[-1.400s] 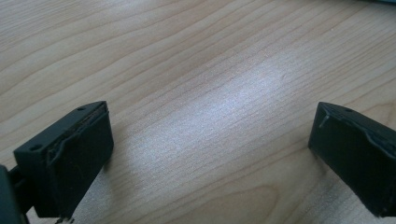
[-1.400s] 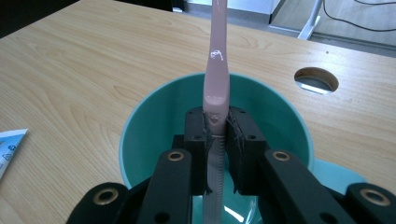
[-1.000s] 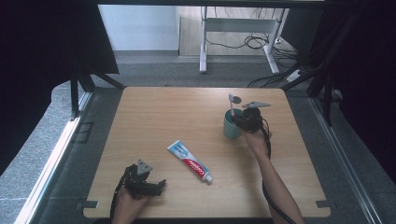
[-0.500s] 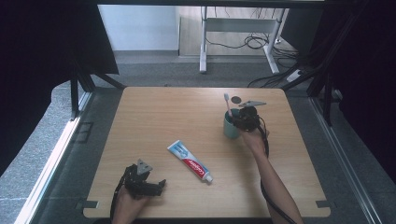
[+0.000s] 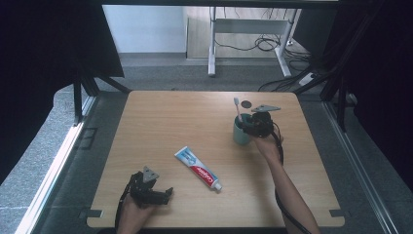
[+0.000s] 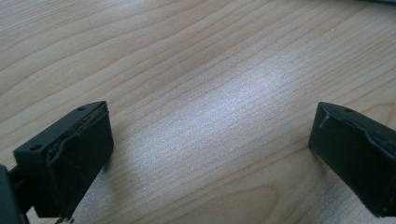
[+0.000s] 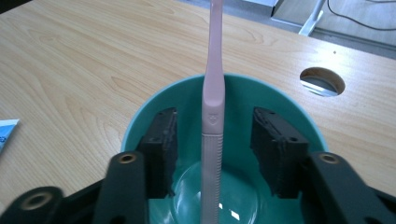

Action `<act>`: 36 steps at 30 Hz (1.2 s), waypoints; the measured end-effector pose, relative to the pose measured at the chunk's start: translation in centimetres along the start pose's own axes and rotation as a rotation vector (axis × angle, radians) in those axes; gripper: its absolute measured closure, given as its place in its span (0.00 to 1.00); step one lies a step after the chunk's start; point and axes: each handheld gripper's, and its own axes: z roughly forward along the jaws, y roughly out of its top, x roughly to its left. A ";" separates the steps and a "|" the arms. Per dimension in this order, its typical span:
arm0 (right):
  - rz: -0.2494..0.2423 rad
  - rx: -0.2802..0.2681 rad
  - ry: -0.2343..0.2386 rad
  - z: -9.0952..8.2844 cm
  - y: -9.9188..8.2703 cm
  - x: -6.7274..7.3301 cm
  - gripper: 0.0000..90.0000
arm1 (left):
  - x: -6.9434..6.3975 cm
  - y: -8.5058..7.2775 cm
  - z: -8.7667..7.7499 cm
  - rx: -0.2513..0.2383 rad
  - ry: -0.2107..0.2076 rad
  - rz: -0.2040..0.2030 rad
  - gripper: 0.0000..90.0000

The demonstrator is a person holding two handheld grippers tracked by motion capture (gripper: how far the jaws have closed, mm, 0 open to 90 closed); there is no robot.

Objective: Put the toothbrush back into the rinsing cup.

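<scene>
A teal cup (image 5: 238, 134) (image 7: 289, 100) stands on the right half of the wooden table (image 5: 160, 122). A pink toothbrush (image 5: 237, 108) (image 7: 213, 116) stands upright in it, head up. My right gripper (image 5: 251, 126) (image 7: 215, 140) reaches into the cup from above. Its jaws have just been opening; the handle is between them with a gap on each side, so it is open. A blue, white and red toothpaste tube (image 5: 198, 168) lies flat mid-table. My left gripper (image 5: 163, 194) (image 6: 210, 154) rests open on bare wood near the front left edge.
A round cable hole (image 5: 247, 103) (image 7: 322, 81) sits in the tabletop just behind the cup. Beyond the table's far edge stand metal desk legs (image 5: 212, 48) and floor cables. Dark curtains flank both sides.
The toothbrush head has shifted slightly to the left above the cup. Both hands stay where they were.
</scene>
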 end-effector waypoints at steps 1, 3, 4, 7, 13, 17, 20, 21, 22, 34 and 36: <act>-0.004 -0.003 0.002 -0.1 0.0 0.0 0.52 | 0.0 0.0 0.0 0.000 0.001 0.000 0.00; -0.007 -0.008 0.008 -0.4 0.0 -0.1 0.48 | 0.0 0.0 0.0 0.000 0.000 0.000 0.00; -0.006 -0.010 0.013 -0.5 0.0 -0.1 0.47 | 0.0 0.0 0.0 0.000 0.000 0.000 0.00; -0.009 -0.022 0.004 -0.9 0.0 -0.1 0.42 | 0.0 0.0 0.0 0.000 0.001 0.000 0.00; -0.030 -0.032 -0.003 -1.7 0.1 0.0 0.33 | 0.0 0.0 0.0 0.000 0.000 0.000 0.00; -0.040 -0.041 0.012 -2.4 0.1 0.3 0.24 | 0.0 0.0 0.0 0.000 0.001 0.000 0.00; -0.057 -0.034 0.020 -2.9 0.2 0.6 0.18 | 0.0 0.0 0.0 0.000 0.001 0.000 0.00; -0.061 -0.032 0.027 -3.1 0.2 0.6 0.17 | 0.0 0.0 0.0 0.001 -0.001 0.000 0.00; -0.063 -0.034 0.033 -3.2 0.2 0.7 0.15 | 0.0 0.0 0.0 0.001 0.000 0.000 0.00; -0.087 -0.023 0.084 -5.1 -0.5 1.4 0.05 | 0.0 0.0 0.0 0.000 0.001 0.000 0.00; -0.091 -0.019 0.088 -5.4 -0.7 1.4 0.03 | 0.0 0.0 0.0 0.000 0.001 0.000 0.00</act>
